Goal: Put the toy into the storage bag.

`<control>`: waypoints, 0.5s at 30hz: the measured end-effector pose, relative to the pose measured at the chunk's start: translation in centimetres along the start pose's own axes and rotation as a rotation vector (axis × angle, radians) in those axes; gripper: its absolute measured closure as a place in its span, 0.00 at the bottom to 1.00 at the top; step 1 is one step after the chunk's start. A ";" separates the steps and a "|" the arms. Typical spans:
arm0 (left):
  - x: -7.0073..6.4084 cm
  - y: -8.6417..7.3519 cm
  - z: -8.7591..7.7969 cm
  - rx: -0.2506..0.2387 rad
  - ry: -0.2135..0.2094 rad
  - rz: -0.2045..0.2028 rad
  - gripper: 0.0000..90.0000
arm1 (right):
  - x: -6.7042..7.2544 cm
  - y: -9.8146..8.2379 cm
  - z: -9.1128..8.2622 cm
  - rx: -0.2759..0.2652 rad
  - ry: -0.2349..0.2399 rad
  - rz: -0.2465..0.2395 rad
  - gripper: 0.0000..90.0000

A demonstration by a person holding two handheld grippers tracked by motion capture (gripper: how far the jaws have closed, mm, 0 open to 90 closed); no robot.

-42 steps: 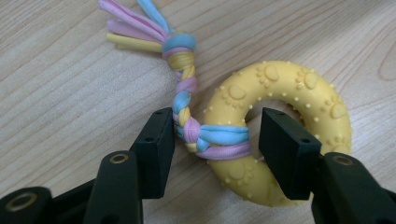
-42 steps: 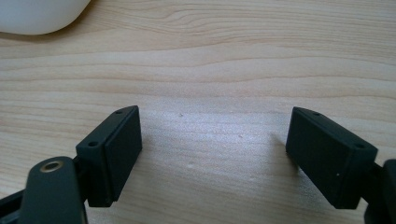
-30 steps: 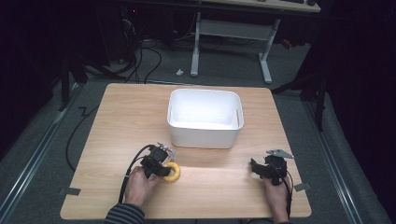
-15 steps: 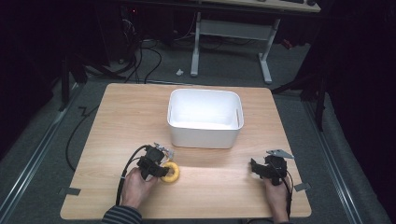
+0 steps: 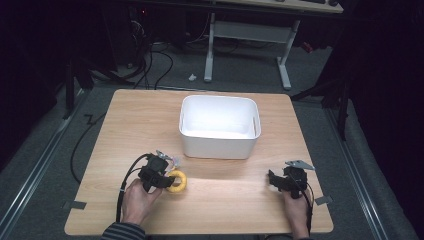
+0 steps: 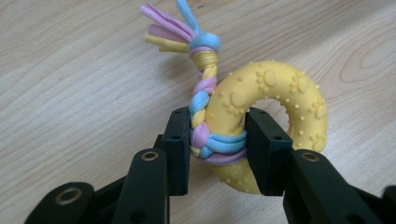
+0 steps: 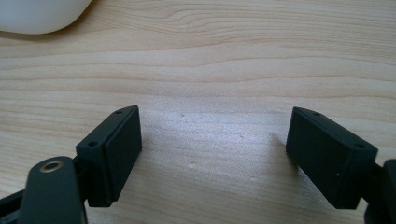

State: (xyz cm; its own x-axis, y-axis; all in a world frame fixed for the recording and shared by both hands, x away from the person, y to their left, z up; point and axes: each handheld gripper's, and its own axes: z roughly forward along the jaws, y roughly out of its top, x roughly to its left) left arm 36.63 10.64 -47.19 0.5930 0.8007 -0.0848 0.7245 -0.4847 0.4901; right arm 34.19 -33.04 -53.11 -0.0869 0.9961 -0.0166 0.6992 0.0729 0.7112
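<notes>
Black two-jaw left gripper [image 5: 167, 181], trailing black cable, striped sleeve [image 5: 122, 233].

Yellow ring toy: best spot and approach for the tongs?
Grip the yellow ring toy across the band where the braided rope wraps it, coming from the outer edge. The left tongs sit there now, one pad outside and one in the hole.

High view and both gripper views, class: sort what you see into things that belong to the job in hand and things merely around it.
In the job:
- yellow ring toy with braided rope, clamped in the left hand-held gripper
- white bin, likely its destination

Just around:
- right hand-held gripper, open over bare wood
- table
- desk frame and cables on the floor behind
</notes>
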 end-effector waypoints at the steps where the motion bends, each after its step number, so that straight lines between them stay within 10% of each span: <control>1: 0.1 0.0 -0.1 -0.006 0.003 -0.004 0.70 | 0.0 0.0 0.0 0.000 0.000 0.000 0.20; 15: 1.8 0.0 -2.2 -0.046 0.014 -0.049 0.70 | 0.0 0.0 0.0 0.000 0.001 0.000 0.20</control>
State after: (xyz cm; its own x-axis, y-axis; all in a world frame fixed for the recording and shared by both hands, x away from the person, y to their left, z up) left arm 36.93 12.82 -45.47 0.5518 0.8282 -0.0979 0.7356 -0.4280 0.5251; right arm 34.18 -33.03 -53.11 -0.0878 0.9960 -0.0161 0.6991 0.0731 0.7112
